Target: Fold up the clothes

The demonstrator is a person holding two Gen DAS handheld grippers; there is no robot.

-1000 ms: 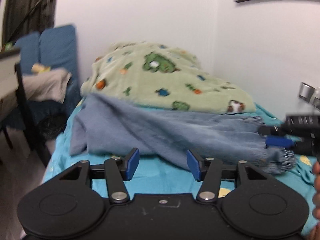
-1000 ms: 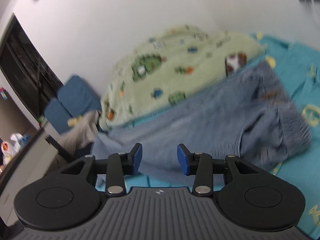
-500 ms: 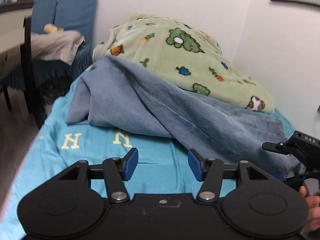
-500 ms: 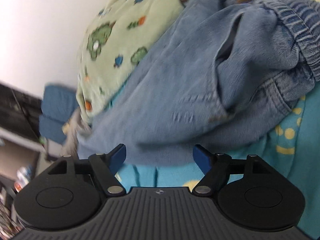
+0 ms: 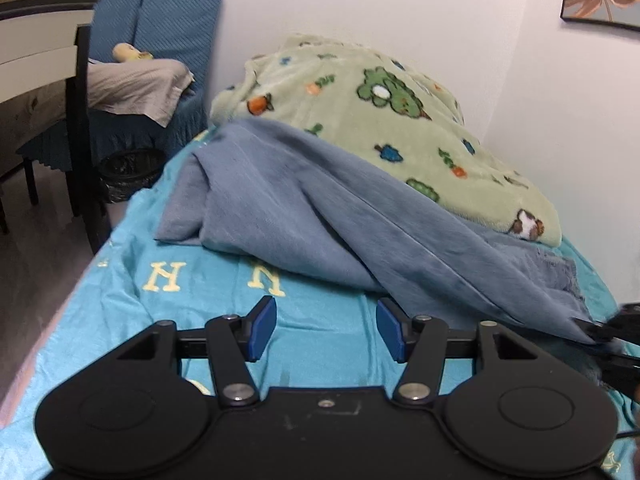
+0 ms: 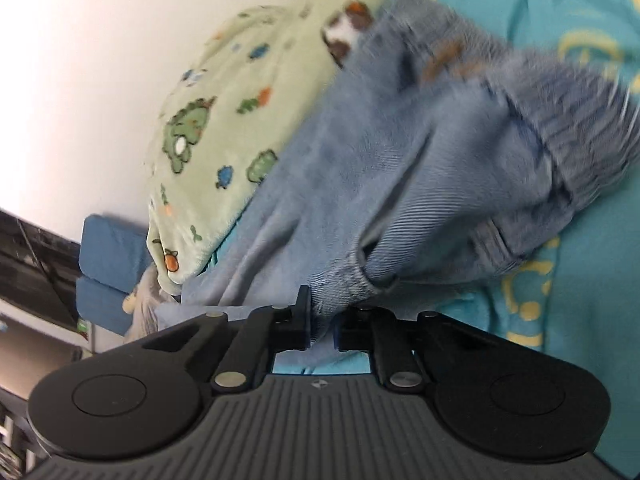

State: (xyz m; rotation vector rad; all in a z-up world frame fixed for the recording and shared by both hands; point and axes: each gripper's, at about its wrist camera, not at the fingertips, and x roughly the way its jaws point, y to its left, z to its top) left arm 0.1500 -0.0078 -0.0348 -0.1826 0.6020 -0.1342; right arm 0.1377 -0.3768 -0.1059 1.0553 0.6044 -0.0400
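A pair of blue denim jeans [image 5: 320, 216] lies crumpled across the turquoise bed sheet [image 5: 320, 316], its far side draped up against a green blanket. My left gripper [image 5: 326, 328] hovers open over the bare sheet just short of the jeans, with nothing between its blue pads. In the right wrist view the jeans [image 6: 400, 160] fill the frame, with the ribbed waistband [image 6: 580, 132] at the right. My right gripper [image 6: 322, 320] is closing its jaws on a gathered hem of the denim, and the fabric is pinched between them. It also shows as black parts at the right edge, right gripper [image 5: 616, 332].
A green cartoon-print blanket [image 5: 380, 120] is heaped against the white wall behind the jeans. To the left of the bed stand a blue chair [image 5: 160, 20] with beige cloth, a dark table leg [image 5: 82, 140] and a black bin [image 5: 128, 172]. The bed's left edge drops to the floor.
My right gripper dropped and rolled toward the jeans, spread its jaws wide, then closed them on the hem. The left gripper slid along the bed with a slight roll, still open.
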